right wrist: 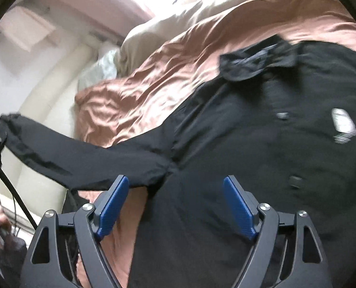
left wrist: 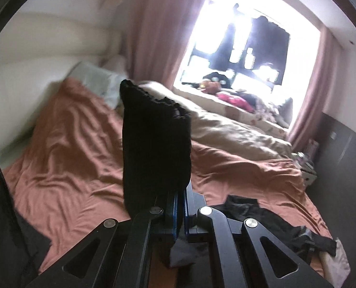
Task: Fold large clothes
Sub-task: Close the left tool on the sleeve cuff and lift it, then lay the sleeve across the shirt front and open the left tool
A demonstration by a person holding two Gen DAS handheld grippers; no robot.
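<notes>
1. A black shirt [right wrist: 261,144] lies spread on the rust-coloured bedsheet [right wrist: 154,72], collar [right wrist: 247,64] toward the far side and front buttons facing up, with a white chest logo [right wrist: 343,122] on its right part.
2. One long sleeve [right wrist: 82,153] stretches out to the left, lifted off the bed; its cuff end reaches the left edge of the right wrist view.
3. The left gripper [left wrist: 180,206] is clamped on that cuff [left wrist: 154,139], which stands up dark between its closed blue pads and blocks much of its view.
4. The right gripper [right wrist: 175,206] hovers over the shirt's body just near the armpit, its blue pads [right wrist: 113,206] wide apart and holding nothing.
5. The fabric looks thin, soft and light: it drapes and sags along the raised sleeve, so it should fold easily yet slump and wrinkle if carried by one point.
6. A sensible hold for the free gripper seems to be the shoulder seam or the side hem below the armpit, pinching a single layer so the sleeve can be laid across the body.
7. A beige duvet [left wrist: 237,129] and pillow [left wrist: 94,76] lie on the far side, near a bright window [left wrist: 245,36].
8. Other dark garments [left wrist: 261,213] lie at the bed's near right edge.
</notes>
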